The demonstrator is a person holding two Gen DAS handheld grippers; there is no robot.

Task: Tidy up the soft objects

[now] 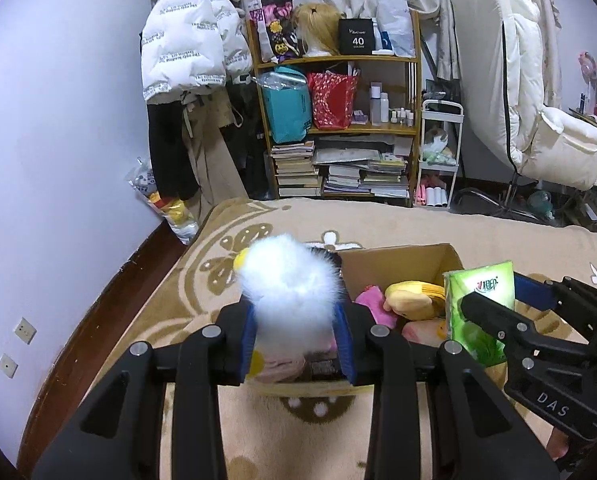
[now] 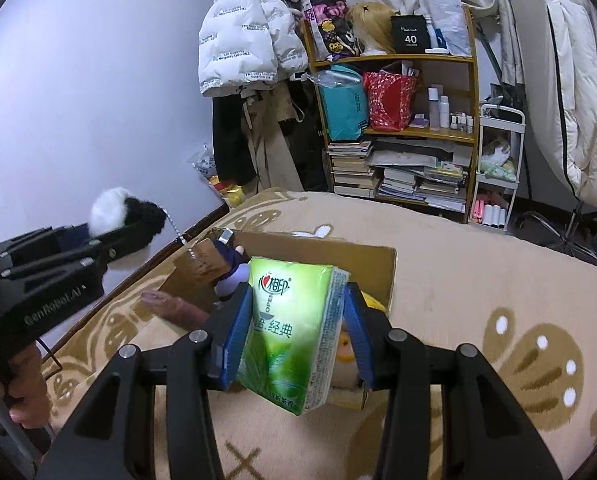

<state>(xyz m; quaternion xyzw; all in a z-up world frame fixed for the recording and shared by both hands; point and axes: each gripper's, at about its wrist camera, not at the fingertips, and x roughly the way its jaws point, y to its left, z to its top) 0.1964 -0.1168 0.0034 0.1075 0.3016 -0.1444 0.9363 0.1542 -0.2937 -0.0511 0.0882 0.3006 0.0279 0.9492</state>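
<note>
My left gripper (image 1: 296, 320) is shut on a fluffy white plush toy (image 1: 290, 284) with a yellow beak and black back, held above the left end of an open cardboard box (image 1: 398, 258). The toy also shows in the right wrist view (image 2: 114, 210). My right gripper (image 2: 296, 332) is shut on a green tissue pack (image 2: 294, 332), held over the box's right side; the pack shows in the left wrist view too (image 1: 478, 300). Inside the box lie a pink soft item (image 1: 372, 300), a yellow plush (image 1: 414, 298) and a doll in purple (image 2: 232, 268).
The box (image 2: 378, 264) sits on a beige patterned blanket (image 2: 478, 280) over a bed. Beyond the bed stand a wooden shelf (image 1: 338, 120) with books and bags, a white cart (image 1: 438, 160), hanging jackets (image 1: 186, 40) and a white chair (image 1: 538, 120).
</note>
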